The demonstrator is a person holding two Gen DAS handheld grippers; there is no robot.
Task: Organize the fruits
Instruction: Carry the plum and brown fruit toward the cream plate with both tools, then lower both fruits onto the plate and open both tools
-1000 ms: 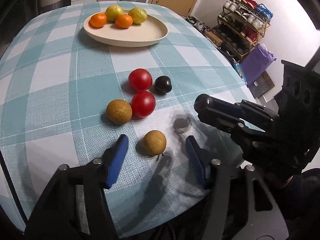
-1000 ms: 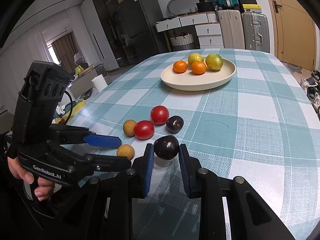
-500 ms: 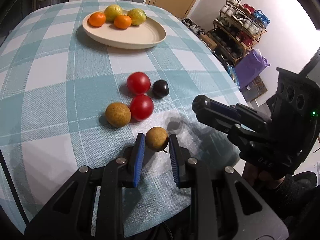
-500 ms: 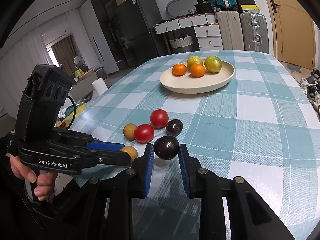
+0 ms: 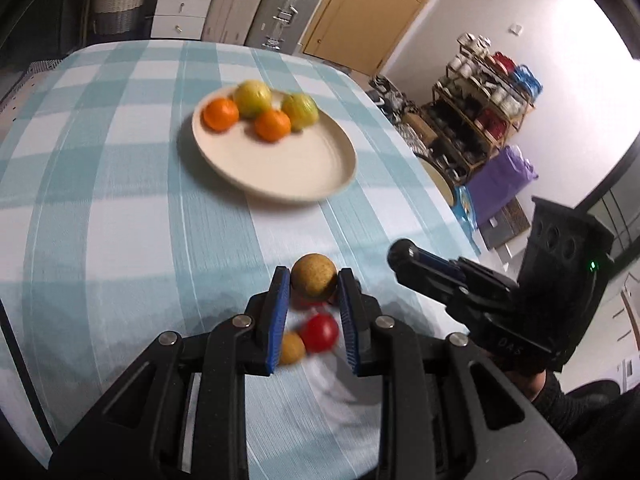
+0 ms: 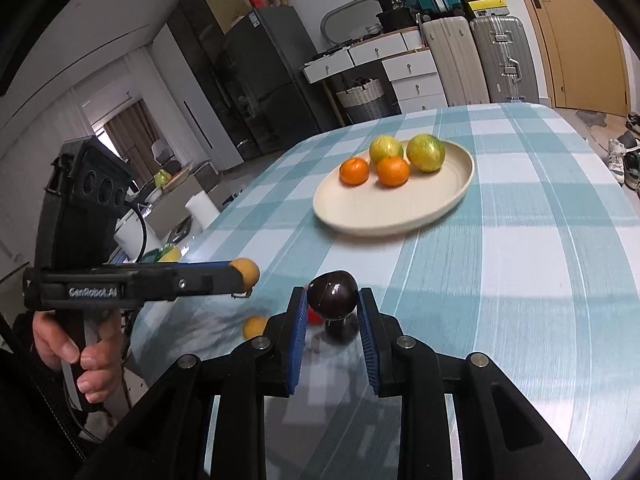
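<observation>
We carry two fruits above the surface (image 5: 120, 208), which is covered by a blue-and-white checked cloth. Our left claw (image 5: 313, 288) is clenched on a small round tan-brown fruit (image 5: 313, 282), pinched between its blue-padded fingers (image 5: 280, 300) and lifted clear of the cloth. Seen from the right wrist, that same tan fruit (image 6: 246, 273) sits at the tip of the left claw (image 6: 240, 276), whose black handle is gripped by our left hand (image 6: 80, 356).

Our right claw (image 6: 332, 300) grasps a dark purple, almost black, round fruit (image 6: 332, 294) between its own blue pads, also held off the cloth. In the left wrist view the right claw (image 5: 404, 256) reaches in from the right side, and there we cannot tell what it holds.

Beneath the left claw, still lying on the cloth, are a round red fruit (image 5: 319, 333) and, touching it, a second small tan fruit (image 5: 291, 347); both are blurred. From the right wrist we see the tan one (image 6: 255, 326) on the cloth and only a sliver of red beside the left pad.

Farther across the surface stands a wide cream-coloured oval plate (image 6: 384, 216). On it rest two orange mandarins (image 6: 354, 171) and two yellow-green citrus fruits (image 6: 425, 152), grouped at its far side, while its near half is bare.
</observation>
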